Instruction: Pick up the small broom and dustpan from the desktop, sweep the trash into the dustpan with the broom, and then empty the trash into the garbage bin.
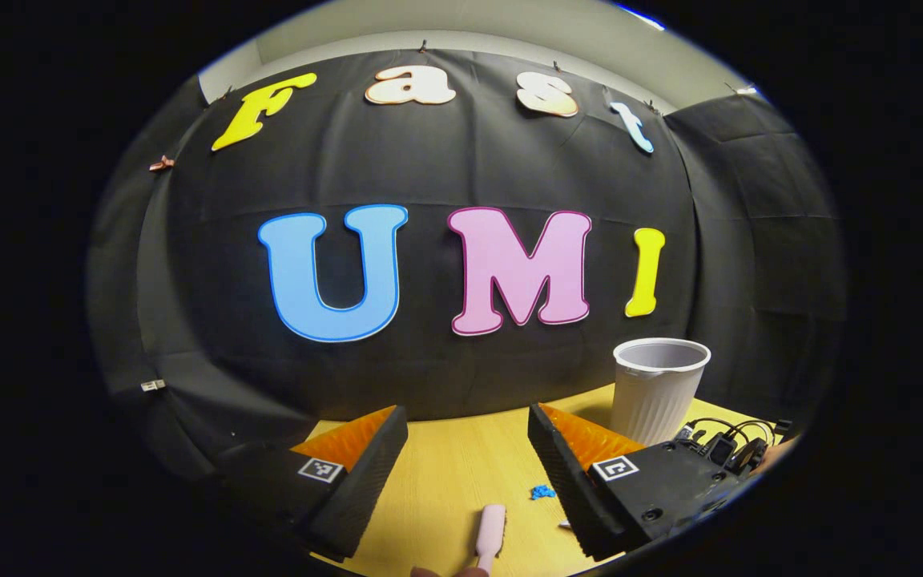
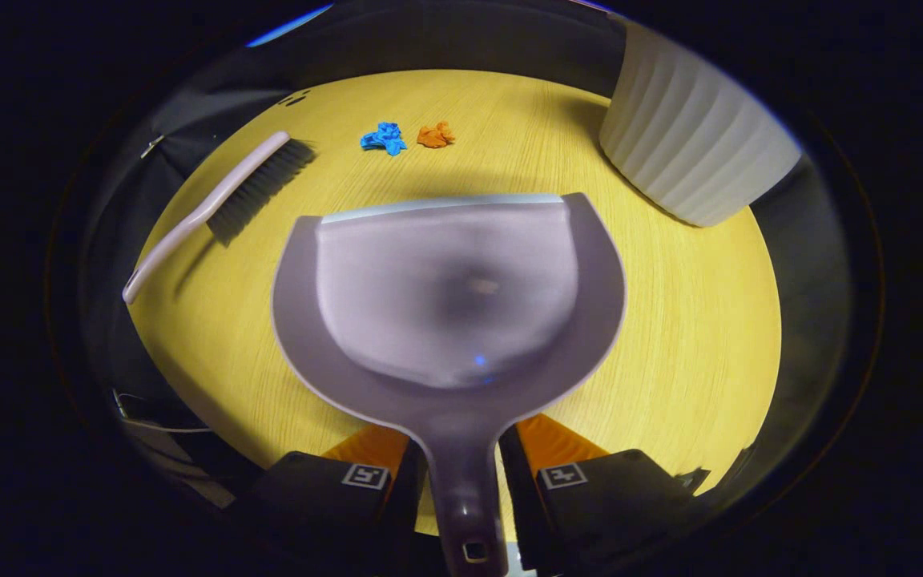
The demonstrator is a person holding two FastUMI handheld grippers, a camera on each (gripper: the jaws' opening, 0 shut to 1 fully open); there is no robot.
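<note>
Already the right gripper [image 2: 461, 473] clamps the dustpan [image 2: 449, 296] handle; the left gripper [image 1: 468, 473], fingers wide and empty, hovers above the broom [image 2: 217, 200], whose handle end [image 1: 490, 533] lies between them, pointing forward.

Each gripper is built as a dark, blocky body with two wedge-shaped fingers, seen on the left gripper [image 1: 468, 465] and the right gripper [image 2: 461, 473]. A small square black-and-white marker is fixed on each finger base. Two round screw holes are seen on one left finger block.
</note>
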